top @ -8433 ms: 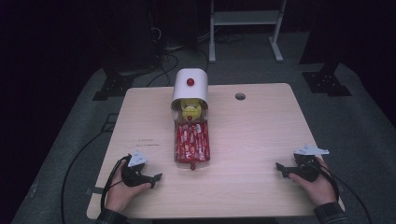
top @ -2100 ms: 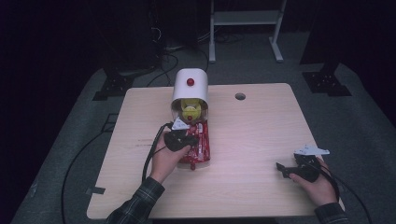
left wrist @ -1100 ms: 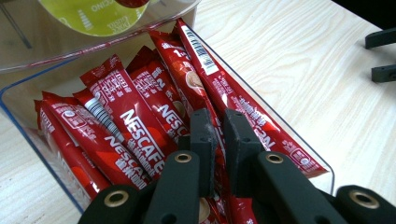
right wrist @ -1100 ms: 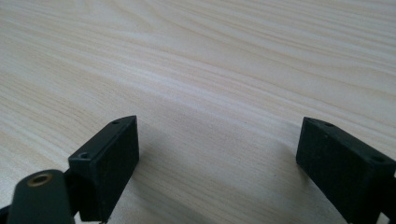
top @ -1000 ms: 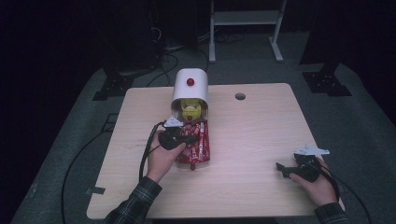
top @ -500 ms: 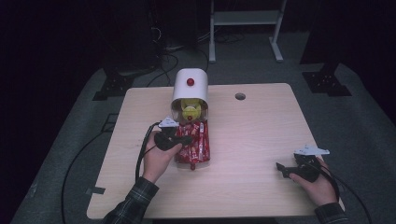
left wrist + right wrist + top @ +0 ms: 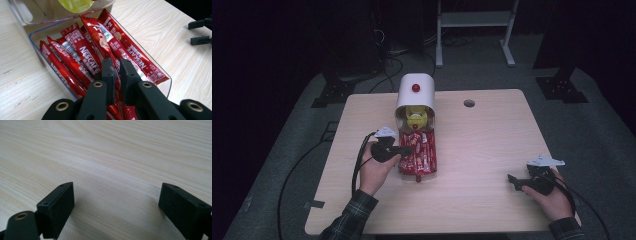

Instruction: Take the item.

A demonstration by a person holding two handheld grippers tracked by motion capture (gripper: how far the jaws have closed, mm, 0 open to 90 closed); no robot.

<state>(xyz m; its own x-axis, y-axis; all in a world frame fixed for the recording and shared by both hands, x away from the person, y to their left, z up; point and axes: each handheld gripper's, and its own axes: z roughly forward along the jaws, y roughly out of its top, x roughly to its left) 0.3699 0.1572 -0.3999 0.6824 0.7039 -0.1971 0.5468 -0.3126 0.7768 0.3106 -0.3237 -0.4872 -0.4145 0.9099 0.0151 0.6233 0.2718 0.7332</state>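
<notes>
At the middle of the desk (image 7: pixel 492 150), a clear tray (image 7: pixel 37 42) of red Nescafé sachets (image 7: pixel 82 56) sticks out from under a white dispenser (image 7: pixel 415 92) with a yellow pod (image 7: pixel 414 119) in its mouth. The left gripper (image 7: pixel 115 68) is down among the sachets, its jaws nearly together and apparently pinching one stick, though I can't tell how firmly. The right gripper (image 7: pixel 116 200) rests near the desk's right front corner, jaws wide apart over bare wood. My worry is the packing: the sachets overlap, so a lift could drag a neighbour out, or the slick foil could slip from a shallow pinch. A careless pull might also shift the tray.
</notes>
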